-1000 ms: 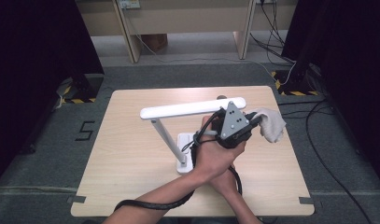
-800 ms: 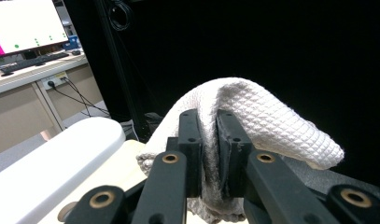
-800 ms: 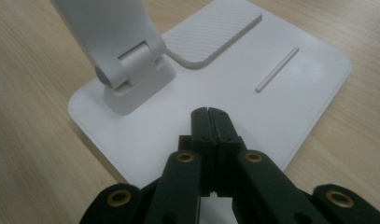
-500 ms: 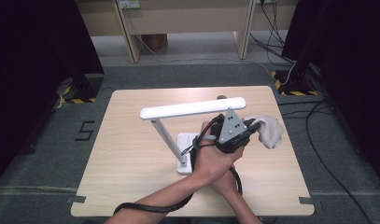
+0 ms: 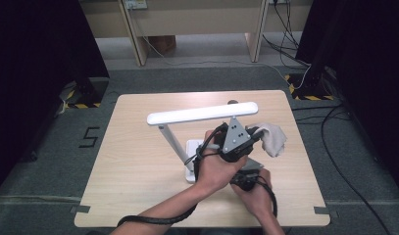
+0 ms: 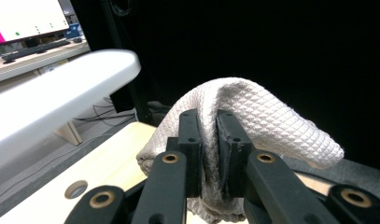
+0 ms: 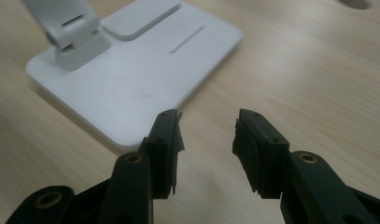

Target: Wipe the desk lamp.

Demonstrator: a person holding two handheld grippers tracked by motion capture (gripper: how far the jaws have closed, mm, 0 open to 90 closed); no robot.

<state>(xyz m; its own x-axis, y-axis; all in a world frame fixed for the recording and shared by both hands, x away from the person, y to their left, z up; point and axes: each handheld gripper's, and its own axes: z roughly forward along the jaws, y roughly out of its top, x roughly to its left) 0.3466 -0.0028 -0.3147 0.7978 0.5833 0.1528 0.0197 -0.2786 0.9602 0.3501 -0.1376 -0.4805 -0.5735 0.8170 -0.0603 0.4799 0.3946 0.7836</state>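
A grey waffle-weave cloth (image 6: 253, 116) is pinched between the black pads of my left gripper (image 6: 209, 140), which is shut on it. In the high view the cloth (image 5: 274, 139) hangs at the right of the gripper (image 5: 257, 133), just below the white desk lamp's bar head (image 5: 202, 113). My right gripper (image 7: 206, 128) sits low over the table beside the corner of the lamp's flat base (image 7: 131, 84). Its jaws have just been opening and nothing lies between them. In the high view the right hand (image 5: 256, 193) lies under my left wrist.
The lamp's base (image 5: 193, 146) stands mid-table with its arm leaning left. A round cable hole (image 5: 231, 103) lies near the table's far edge. Cables run over the floor at the right. A monitor (image 6: 29, 18) stands far off in the left gripper view.
The left gripper and the cloth have drifted slightly left and nearer, a little lower. The right hand has shifted a bit beneath the left forearm.
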